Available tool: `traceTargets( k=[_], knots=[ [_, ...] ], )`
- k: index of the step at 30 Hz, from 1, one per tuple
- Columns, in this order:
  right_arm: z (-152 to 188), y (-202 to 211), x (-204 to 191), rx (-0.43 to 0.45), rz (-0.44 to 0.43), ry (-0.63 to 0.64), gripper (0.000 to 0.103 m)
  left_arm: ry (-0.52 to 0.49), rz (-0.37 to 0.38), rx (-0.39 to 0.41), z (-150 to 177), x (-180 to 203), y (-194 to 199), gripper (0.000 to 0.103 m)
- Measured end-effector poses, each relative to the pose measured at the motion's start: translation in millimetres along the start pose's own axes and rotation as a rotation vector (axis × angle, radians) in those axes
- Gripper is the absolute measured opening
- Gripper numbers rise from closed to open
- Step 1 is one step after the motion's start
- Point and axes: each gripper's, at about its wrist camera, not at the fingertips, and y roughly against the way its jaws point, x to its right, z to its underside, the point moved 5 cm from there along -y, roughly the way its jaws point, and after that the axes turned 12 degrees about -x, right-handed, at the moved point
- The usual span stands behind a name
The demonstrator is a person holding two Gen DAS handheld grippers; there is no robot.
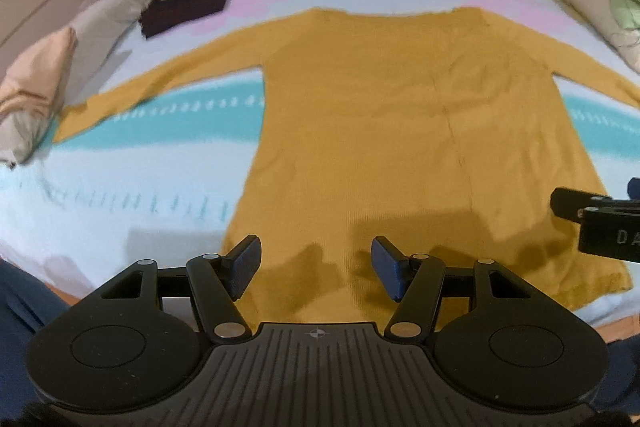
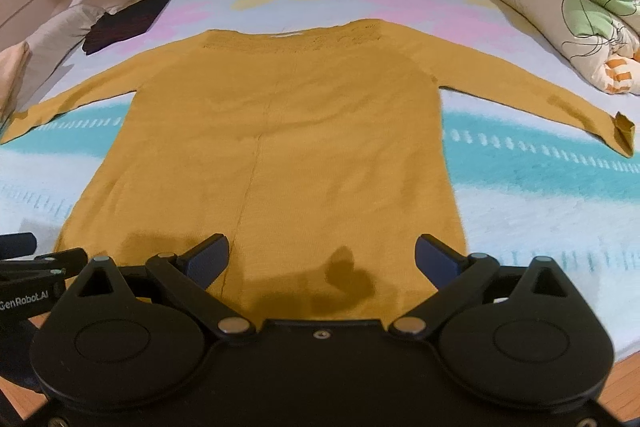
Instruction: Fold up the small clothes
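Mustard-yellow knit sweater lies flat on the bed, both long sleeves spread out to the sides, its hem nearest the two claws. Left claw hangs over the hem's left part, jaws wide apart with nothing between them; right claw hangs over the hem's right part, jaws likewise wide and empty. One sweater, two claws, one dark folded garment far left near the pillows, one rolled floral quilt far right. The sweater's knit is fine, with a patterned yoke at the neckline; the bedsheet is pale with turquoise bands and pastel flowers
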Motion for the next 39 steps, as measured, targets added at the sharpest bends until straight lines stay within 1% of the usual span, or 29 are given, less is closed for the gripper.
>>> traceTargets(
  k=[1,4,6,9,10,13,14,16,17,18,20,22,23,24,25,27,30,31,32,34,36,39],
  knots=[
    [0,1,1,0.001,-0.002,-0.002,0.100,-0.004,-0.005,-0.017,0,1,4,0.059],
    [-4,8,2,0.007,0.002,-0.003,0.100,-0.022,0.008,0.005,-9,2,17,0.059],
    [-8,14,4,0.017,0.009,-0.010,0.102,-0.027,0.028,0.001,-20,4,22,0.059],
    [-14,21,10,0.016,0.030,-0.037,0.102,-0.014,0.080,0.003,-39,5,24,0.059],
    [-15,24,14,0.021,0.030,-0.051,0.102,-0.009,0.083,0.010,-45,6,24,0.059],
    [-19,28,31,0.021,0.003,-0.121,0.102,-0.013,0.078,0.033,-64,12,20,0.059],
    [-22,28,42,0.014,-0.032,-0.155,0.102,-0.009,0.084,0.036,-70,15,18,0.059],
    [-29,27,60,-0.016,-0.094,-0.204,0.093,-0.001,0.091,0.028,-83,18,13,0.059],
    [-34,25,74,-0.045,-0.117,-0.236,0.083,-0.003,0.091,0.027,-88,20,10,0.059],
    [-37,23,86,-0.074,-0.116,-0.261,0.078,-0.008,0.093,0.033,-95,23,8,0.059],
    [-49,15,116,-0.146,-0.070,-0.302,0.078,-0.012,0.097,0.042,-108,29,0,0.059],
    [-60,8,141,-0.176,-0.037,-0.297,0.071,-0.024,0.097,0.070,-120,36,-1,0.059],
    [-67,5,156,-0.186,-0.015,-0.306,0.063,-0.032,0.100,0.070,-126,41,-6,0.059],
    [-72,2,171,-0.195,0.004,-0.321,0.058,-0.041,0.100,0.088,-131,45,-6,0.059],
    [-77,-1,185,-0.199,0.015,-0.332,0.057,-0.052,0.102,0.106,-136,50,-7,0.059],
    [-88,-5,219,-0.167,0.010,-0.367,0.057,-0.078,0.098,0.134,-146,61,-12,0.059],
    [-97,-10,267,-0.098,0.037,-0.494,0.058,-0.107,0.083,0.166,-160,74,-18,0.059],
    [-99,-15,282,-0.093,0.043,-0.519,0.058,-0.114,0.084,0.173,-165,78,-19,0.059],
    [-102,-23,300,-0.109,0.063,-0.550,0.059,-0.120,0.090,0.167,-168,81,-24,0.059],
    [-108,-34,324,-0.102,0.075,-0.576,0.058,-0.130,0.095,0.142,-174,86,-35,0.059],
    [-116,-42,349,-0.090,0.135,-0.563,0.058,-0.141,0.086,0.136,-179,92,-43,0.059],
    [-132,-52,380,-0.082,0.269,-0.526,0.058,-0.160,0.068,0.133,-185,99,-56,0.059]
  ],
)
